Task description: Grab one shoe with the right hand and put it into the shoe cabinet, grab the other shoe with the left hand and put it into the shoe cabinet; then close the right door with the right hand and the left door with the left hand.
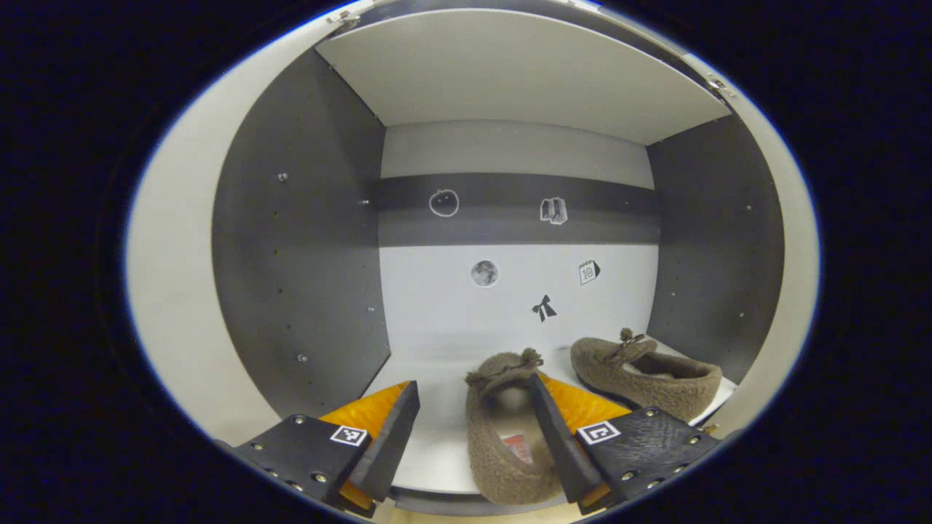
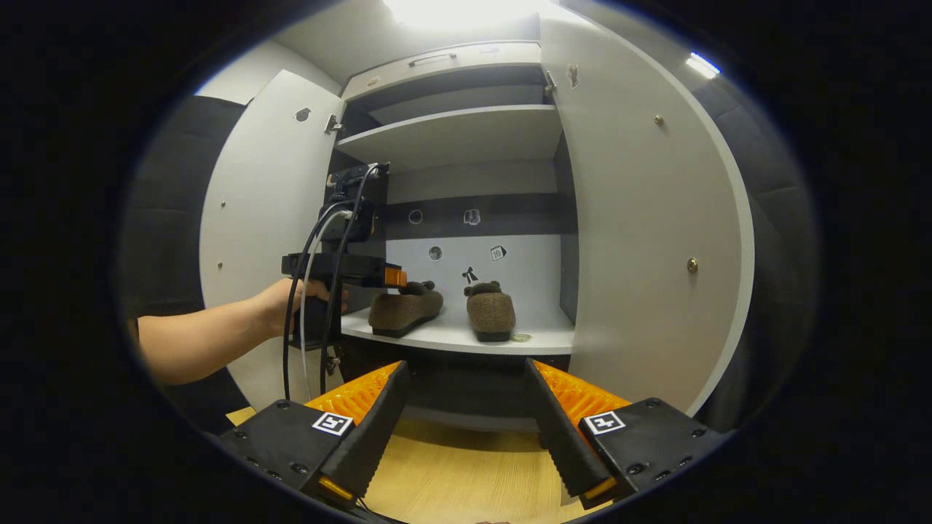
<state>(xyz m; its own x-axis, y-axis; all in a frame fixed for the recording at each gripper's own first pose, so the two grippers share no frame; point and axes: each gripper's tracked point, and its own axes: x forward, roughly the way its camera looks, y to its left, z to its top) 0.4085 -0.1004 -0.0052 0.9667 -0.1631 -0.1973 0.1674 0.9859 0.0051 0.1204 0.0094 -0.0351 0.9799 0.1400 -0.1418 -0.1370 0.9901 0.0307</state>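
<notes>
Two brown fuzzy shoes rest on the white shelf (image 1: 437,451) of the shoe cabinet. In the left gripper view the nearer shoe (image 1: 502,437) lies between my left gripper's (image 1: 473,384) spread fingers, its right side partly behind the right finger; the gripper is open. The other shoe (image 1: 648,372) sits further right, apart from the first. In the right gripper view both shoes (image 2: 405,308) (image 2: 490,313) stand on the shelf (image 2: 539,338), and a hand holds the left gripper (image 2: 393,277) just left of them. My right gripper (image 2: 466,367) hangs open and holds nothing, in front of the cabinet.
Both cabinet doors stand open: the left door (image 2: 251,218) behind the person's arm (image 2: 211,338), the right door (image 2: 641,240) close on my right. An upper shelf (image 2: 459,135) spans the cabinet. Wooden floor (image 2: 466,473) lies below. Cables (image 2: 302,320) hang from the left gripper.
</notes>
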